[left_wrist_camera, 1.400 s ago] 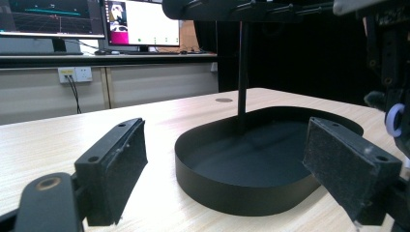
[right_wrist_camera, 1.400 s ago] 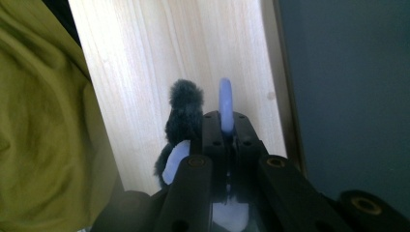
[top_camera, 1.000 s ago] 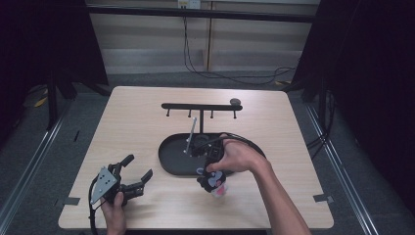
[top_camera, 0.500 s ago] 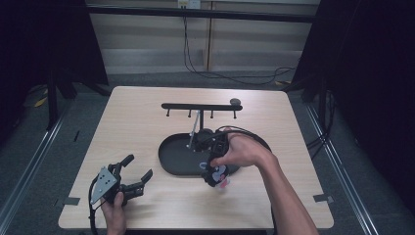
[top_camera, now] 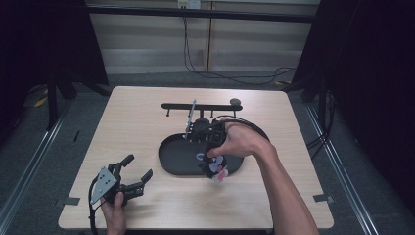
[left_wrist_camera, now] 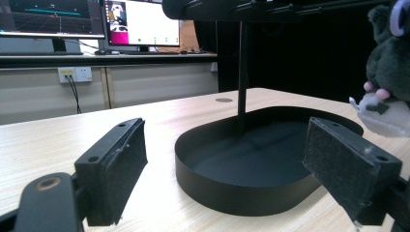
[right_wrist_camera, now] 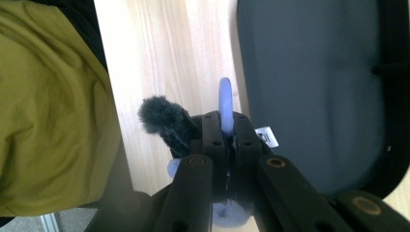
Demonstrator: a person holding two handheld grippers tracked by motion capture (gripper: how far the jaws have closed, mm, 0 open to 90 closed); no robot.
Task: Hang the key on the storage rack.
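one plush toy [top_camera: 216,168] in right tongs [top_camera: 211,164]

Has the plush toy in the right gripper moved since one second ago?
Yes. The plush toy, clamped in the right gripper, rose and shifted slightly toward the stand's crossbar, above the black tray.

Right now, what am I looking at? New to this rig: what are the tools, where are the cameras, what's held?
No robot: a person holds a two-jaw gripper in each hand. The high view looks down on a wooden table; the other two cameras ride on the grippers and look along their jaws. On the table stands a black oval tray with a post carrying a hook bar. The left gripper sits near the front edge, jaws wide open, nothing between them. The right gripper is shut on the lilac ring of a grey plush keychain, held over the tray's front rim.
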